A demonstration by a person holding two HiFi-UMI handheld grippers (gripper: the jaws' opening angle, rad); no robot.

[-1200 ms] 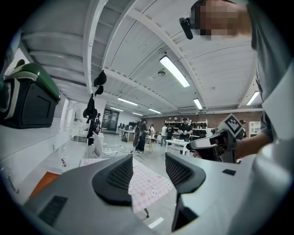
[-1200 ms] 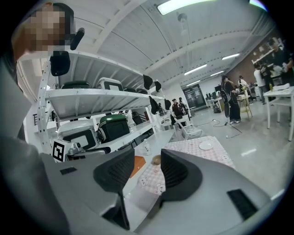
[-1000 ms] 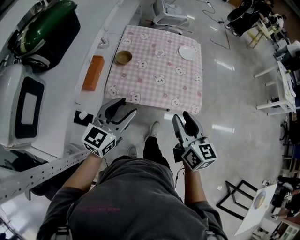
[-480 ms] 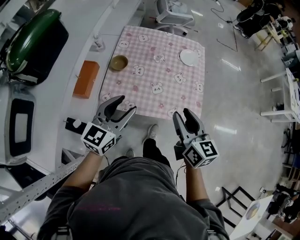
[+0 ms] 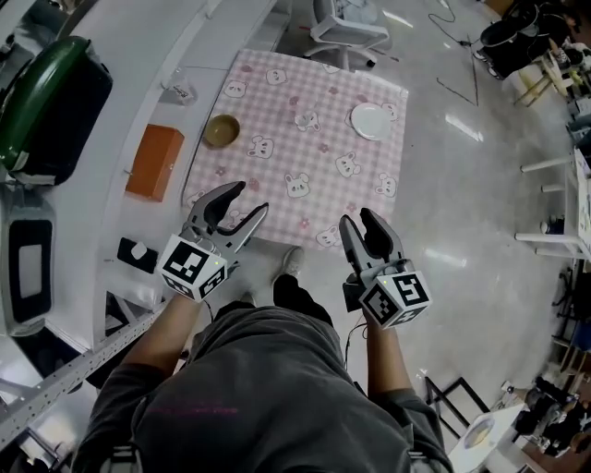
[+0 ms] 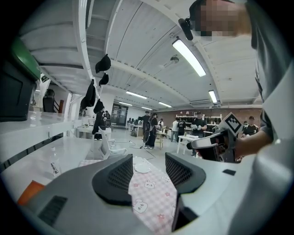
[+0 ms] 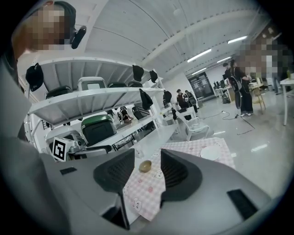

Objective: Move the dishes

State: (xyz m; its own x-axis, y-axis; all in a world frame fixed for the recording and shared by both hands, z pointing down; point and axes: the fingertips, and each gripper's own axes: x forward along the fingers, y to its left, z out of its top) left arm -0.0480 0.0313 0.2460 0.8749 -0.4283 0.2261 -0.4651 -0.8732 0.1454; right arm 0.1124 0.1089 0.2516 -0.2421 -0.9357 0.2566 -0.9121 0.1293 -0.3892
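A small table with a pink checked cloth [image 5: 305, 139] stands ahead of me. On it sit a tan bowl [image 5: 222, 130] at its left side and a white plate [image 5: 371, 120] at its far right. My left gripper [image 5: 238, 201] hovers over the table's near left corner, jaws open and empty. At the near right edge my right gripper [image 5: 364, 224] is also open, nothing between its jaws. The right gripper view shows the bowl [image 7: 145, 166] between its jaws far off and the plate [image 7: 210, 153] to the right. The left gripper view shows the plate [image 6: 142, 168] and the cloth [image 6: 154, 195].
A white counter runs along the left with an orange box [image 5: 153, 162], a green-lidded case [image 5: 46, 102] and a white appliance [image 5: 20, 259]. A white chair [image 5: 342, 26] stands beyond the table. Glossy floor lies to the right, with people and tables far off.
Both grippers have moved forward toward the table, from short of its near edge to over that edge. Their jaws stay open as before.
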